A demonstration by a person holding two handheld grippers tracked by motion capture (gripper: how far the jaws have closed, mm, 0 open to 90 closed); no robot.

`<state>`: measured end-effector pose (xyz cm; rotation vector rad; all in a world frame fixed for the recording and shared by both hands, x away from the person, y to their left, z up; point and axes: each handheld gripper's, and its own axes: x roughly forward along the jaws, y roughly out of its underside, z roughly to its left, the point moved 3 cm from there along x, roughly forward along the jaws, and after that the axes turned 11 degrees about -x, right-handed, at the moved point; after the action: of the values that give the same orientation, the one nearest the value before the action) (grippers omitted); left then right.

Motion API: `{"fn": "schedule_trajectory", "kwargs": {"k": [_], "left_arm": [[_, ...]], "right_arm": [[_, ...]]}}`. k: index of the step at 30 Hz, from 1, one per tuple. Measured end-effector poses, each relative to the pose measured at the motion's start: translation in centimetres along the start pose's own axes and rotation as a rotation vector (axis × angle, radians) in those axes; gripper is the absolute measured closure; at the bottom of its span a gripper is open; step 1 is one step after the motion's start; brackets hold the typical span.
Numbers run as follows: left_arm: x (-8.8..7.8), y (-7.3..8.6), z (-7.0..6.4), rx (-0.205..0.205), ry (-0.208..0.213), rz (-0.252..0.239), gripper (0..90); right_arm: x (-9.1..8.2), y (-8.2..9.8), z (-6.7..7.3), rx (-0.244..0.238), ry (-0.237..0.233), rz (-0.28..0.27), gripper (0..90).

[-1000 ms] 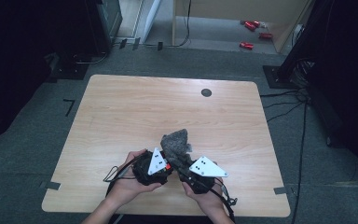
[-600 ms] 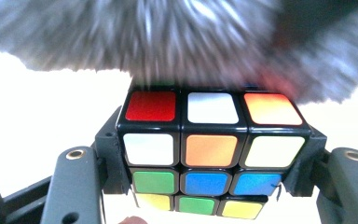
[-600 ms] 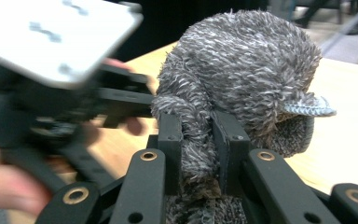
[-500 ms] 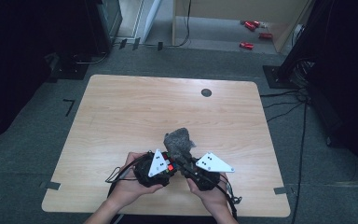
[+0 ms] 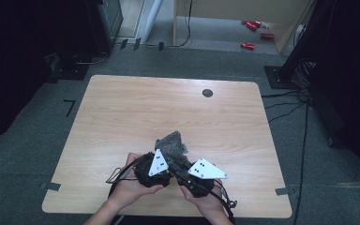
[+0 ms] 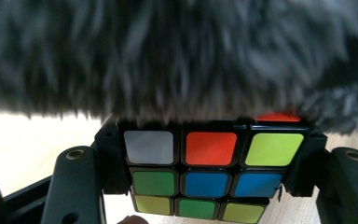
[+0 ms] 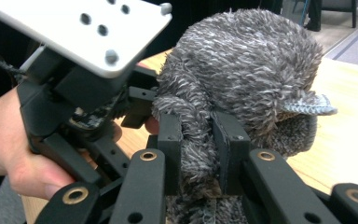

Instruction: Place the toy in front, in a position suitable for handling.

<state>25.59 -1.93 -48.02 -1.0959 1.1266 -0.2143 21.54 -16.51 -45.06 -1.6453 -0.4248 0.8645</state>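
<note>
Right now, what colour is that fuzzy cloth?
Mottled grey fuzzy cloth, best in the right gripper view.

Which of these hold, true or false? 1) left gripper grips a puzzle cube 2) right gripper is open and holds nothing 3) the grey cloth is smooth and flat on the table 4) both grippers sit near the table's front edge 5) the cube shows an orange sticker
1) True. The left gripper has its jaws on both sides of the puzzle cube.
2) False. The right gripper is shut on a fold of the fuzzy grey cloth.
3) False. The cloth is shaggy and bunched up, lifted between the grippers.
4) True. In the high view both are close to the person's edge of the table.
5) True. The middle sticker of the top row is orange.
</note>
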Motion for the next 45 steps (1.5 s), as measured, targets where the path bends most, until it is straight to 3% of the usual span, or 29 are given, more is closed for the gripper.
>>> {"fn": "schedule_trajectory", "kwargs": {"k": [5,11,17,20,25,34,40,45], "left_arm": [[-0.4,-0.2,0.1,-0.003,0.022,-0.023,34.8],[-1.3,-0.5,0.8,-0.052,0.06,-0.063,34.8],[-2.3,-1.0,1.3,-0.115,0.121,-0.146,34.9],[-2.7,-1.1,1.4,-0.112,0.125,-0.181,34.9],[-3.4,-1.3,1.9,-0.144,0.174,-0.243,34.9],[-2.6,-0.8,1.4,-0.115,0.21,-0.228,34.9],[-2.6,-0.8,1.3,-0.1,0.197,-0.248,34.9],[-3.5,-1.1,2.5,-0.169,0.203,-0.314,34.8]], "right_arm": [[-0.6,0.6,-2.4,0.037,0.076,0.007,76.6],[-0.7,1.4,-3.7,0.096,0.096,0.016,76.6],[-0.5,1.7,-3.9,0.16,0.044,0.002,76.6],[-0.3,1.9,-3.8,0.188,0.022,0.0,76.6],[-0.5,1.8,-4.0,0.243,-0.022,-0.028,76.5],[-1.6,0.7,-4.3,0.282,-0.049,-0.095,76.6],[-1.9,0.7,-4.6,0.301,-0.055,-0.119,76.6],[-1.4,1.2,-4.4,0.313,-0.088,-0.105,76.3]]}}
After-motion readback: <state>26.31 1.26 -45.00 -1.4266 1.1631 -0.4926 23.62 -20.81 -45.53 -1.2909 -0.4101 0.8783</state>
